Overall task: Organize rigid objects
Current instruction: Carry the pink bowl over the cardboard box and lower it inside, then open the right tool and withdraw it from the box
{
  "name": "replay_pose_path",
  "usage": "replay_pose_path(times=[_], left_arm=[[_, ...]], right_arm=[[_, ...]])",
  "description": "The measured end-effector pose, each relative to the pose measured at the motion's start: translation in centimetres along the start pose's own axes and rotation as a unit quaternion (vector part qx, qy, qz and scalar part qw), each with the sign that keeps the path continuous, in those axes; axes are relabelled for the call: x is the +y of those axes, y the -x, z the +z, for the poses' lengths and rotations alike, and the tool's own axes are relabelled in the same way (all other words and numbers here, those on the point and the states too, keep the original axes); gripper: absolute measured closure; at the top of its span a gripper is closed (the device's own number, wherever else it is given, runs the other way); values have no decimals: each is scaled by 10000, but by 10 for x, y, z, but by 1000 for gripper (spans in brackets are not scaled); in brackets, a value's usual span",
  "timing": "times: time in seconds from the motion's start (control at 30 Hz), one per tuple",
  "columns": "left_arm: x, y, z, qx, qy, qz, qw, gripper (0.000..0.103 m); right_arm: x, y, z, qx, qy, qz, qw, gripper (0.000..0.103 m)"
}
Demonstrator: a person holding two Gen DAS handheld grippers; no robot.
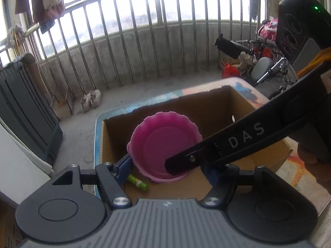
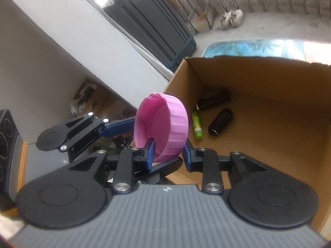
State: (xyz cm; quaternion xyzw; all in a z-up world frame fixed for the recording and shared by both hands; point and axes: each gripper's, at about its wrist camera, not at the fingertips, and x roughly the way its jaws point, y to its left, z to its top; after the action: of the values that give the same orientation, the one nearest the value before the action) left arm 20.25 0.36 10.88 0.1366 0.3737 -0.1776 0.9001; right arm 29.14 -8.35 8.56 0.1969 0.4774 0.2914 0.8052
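A pink screw lid (image 1: 159, 142) (image 2: 165, 124) hangs tilted over the near-left corner of an open cardboard box (image 1: 206, 105) (image 2: 269, 78). Both grippers are shut on it. My left gripper (image 1: 165, 169) (image 2: 155, 142) spans its width with blue fingers (image 1: 122, 165) on opposite sides of the rim. My right gripper (image 2: 169, 150) (image 1: 175, 165) pinches it with one finger inside the hollow and one on the outer face. On the box floor lie a green glue stick (image 1: 137, 183) (image 2: 197, 128) and two black cylinders (image 2: 213, 101) (image 2: 220, 122).
The box stands on a table with a blue patterned cover (image 1: 248, 88) (image 2: 248, 47). A dark cabinet (image 1: 24, 107) stands to the left, a metal railing (image 1: 144, 41) behind, shoes (image 1: 91, 101) on the floor, and a wheelchair (image 1: 269, 62) at the right.
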Motion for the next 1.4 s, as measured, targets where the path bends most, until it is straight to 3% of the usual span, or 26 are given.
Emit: replay_pose_path(times=[0.17,0.43,0.63,0.87,1.0,1.1,1.23,1.4], left_arm=[[23,-46,1,892,211,-341,9952,32],[30,-81,-4,1738,-46,-428,9838,32],[33,-82,-6,1776,-265,-205,9835,28],[41,-83,0,1836,-97,-178,9828,28],[43,-81,1,1818,-55,-136,9832,27],[44,-78,2,1783,-14,-145,9839,26],[44,-72,1,1572,-7,-86,9875,23],[46,-49,0,1160,114,-155,9931,22]], right_arm=[[-32,-40,9,790,-458,-14,9958,76],[-74,-84,10,1622,-1150,168,9799,75],[-89,-117,12,2092,-1299,49,9692,73],[-78,-141,17,2387,-1085,-50,9650,73],[-71,-142,21,2240,-1086,82,9685,70],[-66,-129,23,2063,-1070,113,9726,54],[-56,-89,27,1557,-1015,88,9825,41],[-39,-19,29,726,-873,276,9931,34]])
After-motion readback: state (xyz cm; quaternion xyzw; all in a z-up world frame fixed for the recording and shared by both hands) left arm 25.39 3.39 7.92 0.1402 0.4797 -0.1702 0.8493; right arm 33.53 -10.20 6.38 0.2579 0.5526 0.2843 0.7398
